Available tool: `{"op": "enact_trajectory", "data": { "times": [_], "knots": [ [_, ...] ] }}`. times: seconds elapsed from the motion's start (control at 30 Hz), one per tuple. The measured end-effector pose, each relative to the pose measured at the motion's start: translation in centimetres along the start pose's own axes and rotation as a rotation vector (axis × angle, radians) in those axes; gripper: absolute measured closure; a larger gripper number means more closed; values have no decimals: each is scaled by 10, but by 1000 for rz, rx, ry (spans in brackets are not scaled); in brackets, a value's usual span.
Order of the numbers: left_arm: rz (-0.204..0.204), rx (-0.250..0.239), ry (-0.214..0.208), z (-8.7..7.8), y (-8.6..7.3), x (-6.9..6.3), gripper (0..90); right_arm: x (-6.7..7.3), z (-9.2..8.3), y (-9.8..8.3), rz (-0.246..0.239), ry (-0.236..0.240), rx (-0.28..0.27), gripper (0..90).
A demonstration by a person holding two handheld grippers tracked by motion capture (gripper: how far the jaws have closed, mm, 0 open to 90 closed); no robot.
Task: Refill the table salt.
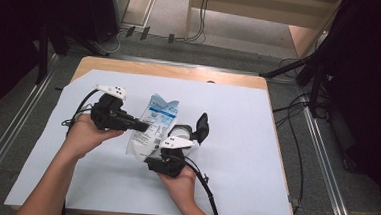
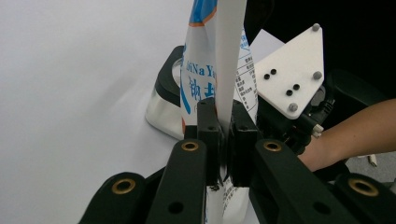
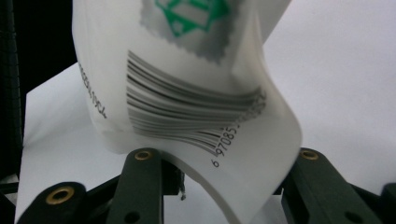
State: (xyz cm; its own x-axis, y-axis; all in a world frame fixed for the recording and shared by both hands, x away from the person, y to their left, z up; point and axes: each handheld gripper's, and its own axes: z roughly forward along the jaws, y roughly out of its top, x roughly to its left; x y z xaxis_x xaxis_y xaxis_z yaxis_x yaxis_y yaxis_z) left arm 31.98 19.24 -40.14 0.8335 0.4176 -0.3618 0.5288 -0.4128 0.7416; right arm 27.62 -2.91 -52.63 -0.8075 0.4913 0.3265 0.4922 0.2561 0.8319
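L jaws pinched on edge of plastic pouch (image 2: 219,70) | left gripper (image 1: 138,126) holds pouch mid-side | right gripper (image 1: 167,162) jaws part-spread, clamped across pouch's lower body | pouch upright between both over white sheet (image 1: 236,140) | judged light, limp, slick film; grip at seams.

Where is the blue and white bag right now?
In the high view the bag is near the middle of the white sheet, held up between the left gripper and the right gripper.
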Motion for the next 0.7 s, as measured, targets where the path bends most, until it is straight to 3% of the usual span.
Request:
{"op": "enact_trajectory", "data": {
  "times": [0.4, 0.7],
  "knots": [
    [43, 5, -26, -12, -3, -3, 862, 2, -5, 2, 15, 12, -12, 627],
    [18, -46, -34, -20, -2, -3, 886, 6, -9, 7, 18, 42, -23, 621]
  ]
}}
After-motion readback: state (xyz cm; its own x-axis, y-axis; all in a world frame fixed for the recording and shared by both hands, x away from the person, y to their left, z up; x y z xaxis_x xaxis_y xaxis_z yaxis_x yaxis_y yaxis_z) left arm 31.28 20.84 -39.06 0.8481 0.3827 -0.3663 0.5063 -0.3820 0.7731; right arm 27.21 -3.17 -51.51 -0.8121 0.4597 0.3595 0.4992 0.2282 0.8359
